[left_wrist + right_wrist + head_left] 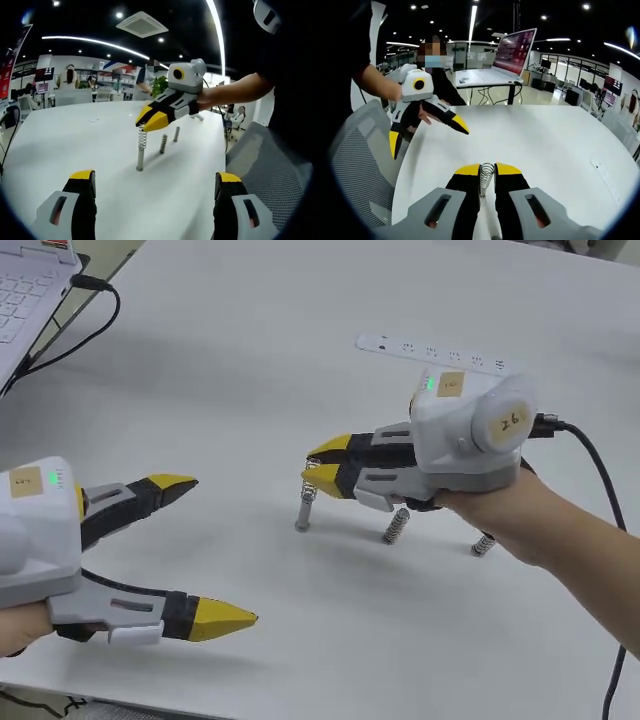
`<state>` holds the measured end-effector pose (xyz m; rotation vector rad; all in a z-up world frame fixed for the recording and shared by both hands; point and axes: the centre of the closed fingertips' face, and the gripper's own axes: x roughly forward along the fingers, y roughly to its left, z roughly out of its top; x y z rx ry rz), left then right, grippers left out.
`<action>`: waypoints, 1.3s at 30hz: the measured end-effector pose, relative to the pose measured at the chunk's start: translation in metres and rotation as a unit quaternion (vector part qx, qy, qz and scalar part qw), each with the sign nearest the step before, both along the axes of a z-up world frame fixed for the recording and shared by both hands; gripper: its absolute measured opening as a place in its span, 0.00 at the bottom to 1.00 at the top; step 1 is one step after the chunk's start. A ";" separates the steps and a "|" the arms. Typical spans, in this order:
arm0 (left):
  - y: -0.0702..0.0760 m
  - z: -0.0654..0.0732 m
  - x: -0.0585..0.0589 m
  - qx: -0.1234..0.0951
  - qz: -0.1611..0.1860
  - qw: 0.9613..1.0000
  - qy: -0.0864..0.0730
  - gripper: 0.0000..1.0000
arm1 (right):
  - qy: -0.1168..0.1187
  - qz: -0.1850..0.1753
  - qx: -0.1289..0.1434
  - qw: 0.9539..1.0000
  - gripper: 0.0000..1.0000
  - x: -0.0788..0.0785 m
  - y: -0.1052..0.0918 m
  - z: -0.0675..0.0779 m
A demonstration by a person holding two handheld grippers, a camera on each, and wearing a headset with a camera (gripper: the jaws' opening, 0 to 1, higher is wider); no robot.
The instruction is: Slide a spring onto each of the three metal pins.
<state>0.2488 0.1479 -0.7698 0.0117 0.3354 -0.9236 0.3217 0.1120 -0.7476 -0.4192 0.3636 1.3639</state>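
**Inspector:** Hazards from this position?

**Assessor:** Three, in my judgement. The yellow-tipped black right gripper (320,466) pinches the small coiled steel spring (309,489) near its upper end. A sideways push could bow the coil and jam it against the head of the slim upright grey metal pin (303,515). The pin appears to stand loose on the white tabletop (250,360), so a press off its axis could topple it. An early let-go could send the spring rolling away.

**Inspector:** Grip condition?

**Assessor:** Right gripper: jaws almost together, clamped on the spring, which sits between the yellow tips. Its lower coils appear to be over the pin's top; how far seated, I cannot tell. The matching left gripper (212,550), at eight o'clock from the right one in the head view, is spread wide, holding and touching nothing.

**Inspector:** Surroundings?

**Assessor:** At four o'clock from the pin stand a second spring-wrapped pin (397,525) and a third spring-wrapped pin (483,543). At one o'clock, well apart, lies a long white power strip (440,355).
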 end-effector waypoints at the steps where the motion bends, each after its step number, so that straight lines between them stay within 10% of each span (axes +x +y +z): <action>1: 0.000 0.000 0.000 0.001 0.001 1.000 0.000 0.97 | 0.001 -0.001 -0.001 1.000 0.07 0.000 -0.001 -0.001; 39: -0.001 -0.005 -0.002 -0.001 0.002 1.000 0.005 0.95 | 0.022 -0.005 -0.035 0.999 0.08 -0.002 0.003 -0.049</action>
